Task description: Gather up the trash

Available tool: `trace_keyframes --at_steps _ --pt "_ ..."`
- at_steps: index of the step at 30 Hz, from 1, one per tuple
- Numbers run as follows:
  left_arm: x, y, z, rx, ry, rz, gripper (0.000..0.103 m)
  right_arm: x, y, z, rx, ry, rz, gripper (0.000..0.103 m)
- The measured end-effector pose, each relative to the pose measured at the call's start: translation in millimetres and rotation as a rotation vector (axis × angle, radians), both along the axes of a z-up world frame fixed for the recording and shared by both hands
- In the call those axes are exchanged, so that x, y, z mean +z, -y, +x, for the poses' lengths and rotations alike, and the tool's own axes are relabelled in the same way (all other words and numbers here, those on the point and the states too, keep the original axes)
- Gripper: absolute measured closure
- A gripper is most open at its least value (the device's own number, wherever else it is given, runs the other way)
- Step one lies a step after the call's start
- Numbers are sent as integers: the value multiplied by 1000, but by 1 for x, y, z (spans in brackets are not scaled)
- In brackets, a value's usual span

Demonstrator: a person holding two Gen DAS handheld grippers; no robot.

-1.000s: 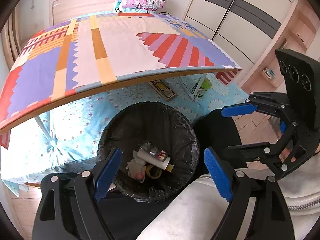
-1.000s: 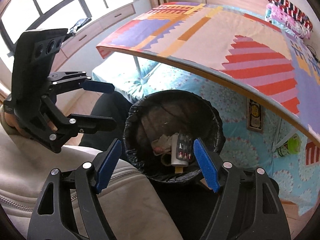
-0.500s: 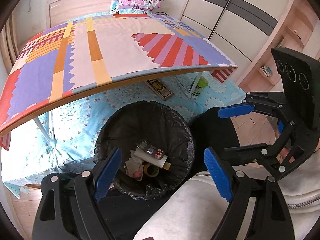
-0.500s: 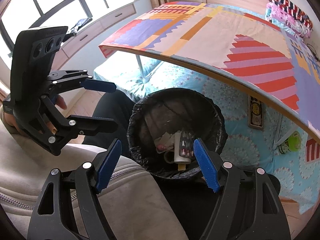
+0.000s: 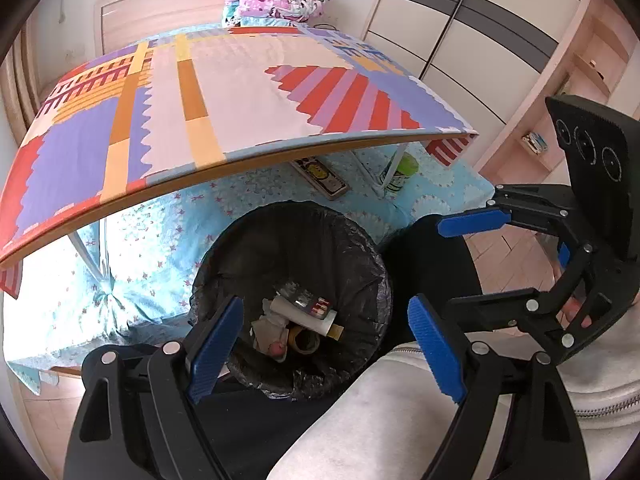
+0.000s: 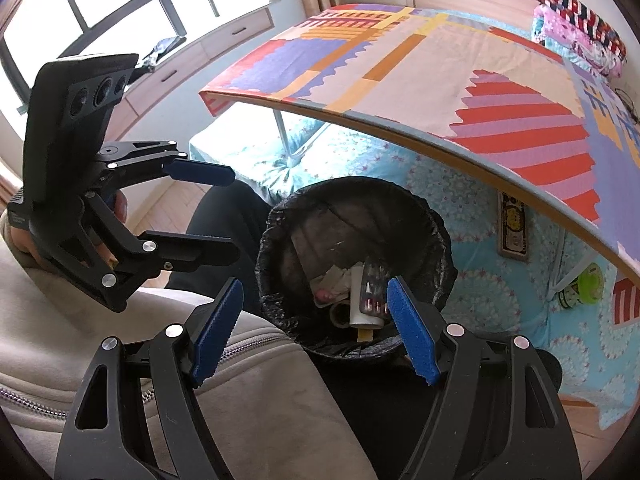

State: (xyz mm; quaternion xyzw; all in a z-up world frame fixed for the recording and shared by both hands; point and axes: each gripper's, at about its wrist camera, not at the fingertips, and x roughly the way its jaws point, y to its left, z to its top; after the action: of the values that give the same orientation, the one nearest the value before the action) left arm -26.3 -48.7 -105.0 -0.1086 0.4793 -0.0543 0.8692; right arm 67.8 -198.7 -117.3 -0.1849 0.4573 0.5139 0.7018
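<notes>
A round bin with a black liner [image 5: 376, 256] [image 6: 440, 224] stands on the floor below both grippers. Inside lie a white tube [image 5: 304, 316] [image 6: 358, 300], a pill blister pack [image 5: 310, 300] [image 6: 374, 292], a tape roll [image 5: 304, 340] and crumpled paper [image 5: 268, 328]. My left gripper [image 5: 324, 328] is open and empty above the bin's near rim; it also shows in the right wrist view [image 6: 216, 208]. My right gripper [image 6: 314, 320] is open and empty above the bin; it shows in the left wrist view [image 5: 460, 264].
A small folding table with a colourful patterned top [image 5: 224, 96] [image 6: 440, 64] stands on a bed with a blue sheet [image 5: 152, 232] beyond the bin. Under it lie a flat box [image 5: 320, 176] and a green-lidded cup [image 5: 402, 170]. The person's legs and grey jacket [image 6: 120, 328] are near.
Both grippers have drifted slightly, so the bin sits a little lower and further right in the views. Both stay open and empty.
</notes>
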Motion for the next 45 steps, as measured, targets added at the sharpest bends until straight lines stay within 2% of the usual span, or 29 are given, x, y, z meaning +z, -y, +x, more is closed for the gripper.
trace_keyframes --at_steps 10,45 --pt "0 1 0 2 2 -4 22 4 0 -3 -3 18 1 29" --pt "1 4 3 -15 3 -17 22 0 1 -3 -3 -2 10 29"
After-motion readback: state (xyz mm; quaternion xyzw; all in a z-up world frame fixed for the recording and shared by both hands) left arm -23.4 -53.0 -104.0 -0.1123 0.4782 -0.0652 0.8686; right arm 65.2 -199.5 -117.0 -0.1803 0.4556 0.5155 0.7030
